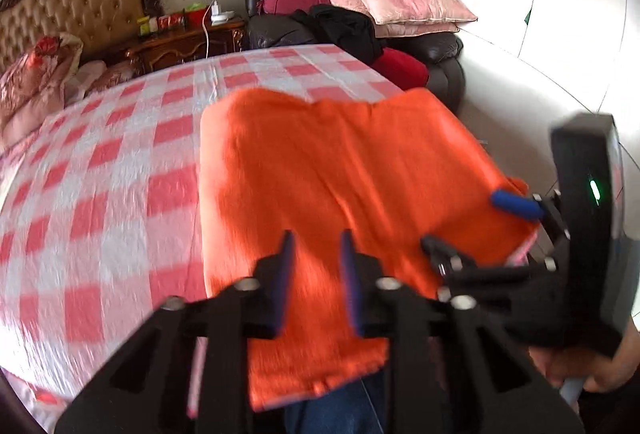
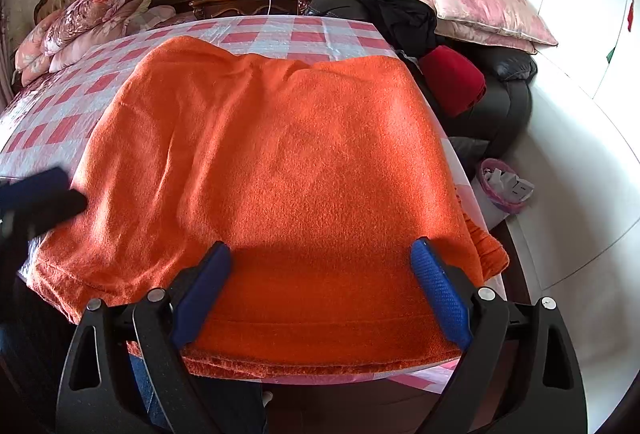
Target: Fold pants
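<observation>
Orange pants lie on the bed, long axis running away from both my tongs. Right tongs wide open, empty, nearest the hem; left tongs part-open, empty.

Pants lie on bed, sofa right.
</observation>
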Available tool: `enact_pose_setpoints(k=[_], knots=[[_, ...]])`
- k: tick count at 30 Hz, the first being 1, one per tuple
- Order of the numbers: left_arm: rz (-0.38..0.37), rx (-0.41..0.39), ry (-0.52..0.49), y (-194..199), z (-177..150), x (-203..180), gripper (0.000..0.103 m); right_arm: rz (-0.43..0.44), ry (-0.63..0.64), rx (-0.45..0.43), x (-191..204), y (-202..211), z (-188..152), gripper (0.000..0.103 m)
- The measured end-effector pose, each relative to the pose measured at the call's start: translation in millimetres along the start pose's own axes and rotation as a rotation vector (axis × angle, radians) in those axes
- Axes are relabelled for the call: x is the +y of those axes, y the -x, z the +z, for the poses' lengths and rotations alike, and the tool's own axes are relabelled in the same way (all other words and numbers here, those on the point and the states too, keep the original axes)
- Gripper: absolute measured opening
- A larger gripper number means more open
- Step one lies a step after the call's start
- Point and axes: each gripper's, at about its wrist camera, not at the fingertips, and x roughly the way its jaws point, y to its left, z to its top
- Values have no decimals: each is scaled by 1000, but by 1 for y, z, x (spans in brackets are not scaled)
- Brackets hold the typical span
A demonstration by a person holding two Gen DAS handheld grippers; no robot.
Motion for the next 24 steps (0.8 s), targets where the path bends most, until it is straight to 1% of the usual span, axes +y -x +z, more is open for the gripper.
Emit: enact_pose_setpoints(k=[2, 4, 7, 9, 10, 11, 13, 15, 17, 19, 20, 22, 24], knots=[[-26, -3, -30, -10, 12, -3, 17, 1, 7, -2, 0, 0, 0, 89], [-65, 43, -72, -33, 24, -9, 17, 2, 12, -4, 0, 0, 0, 89], [-112, 112, -54, -63, 40, -9, 16, 8, 15, 1, -1, 1, 1, 89], [-111, 169, -41, -85, 46, -5, 17, 24, 15, 8, -2, 2, 2, 89], [-110, 184, -32, -92, 46, -2, 18, 43, 14, 15, -5, 5, 4, 89], [-118, 177, -21, -94, 48, 0, 18, 75, 11, 21, -9, 8, 7, 89], [-123, 181, -11, -95, 47, 1, 18, 171, -22, 8, -25, 22, 19, 89], [-124, 168, -7, -93, 45, 0, 18, 210, -69, -23, -44, 31, 35, 89], [-119, 154, -6, -93, 42, 1, 18, 170, -104, -29, -64, 29, 62, 89], [-108, 141, -2, -93, 40, -1, 18, 112, -88, -5, -70, 18, 87, 89], [-102, 137, -4, -93, 40, -2, 18, 102, -67, -9, -69, 10, 102, 89], [-93, 128, -16, -94, 40, -4, 19, 115, -16, 5, -60, -9, 123, 85], [-100, 131, -8, -93, 40, -3, 19, 139, 36, 30, -50, -32, 135, 81]])
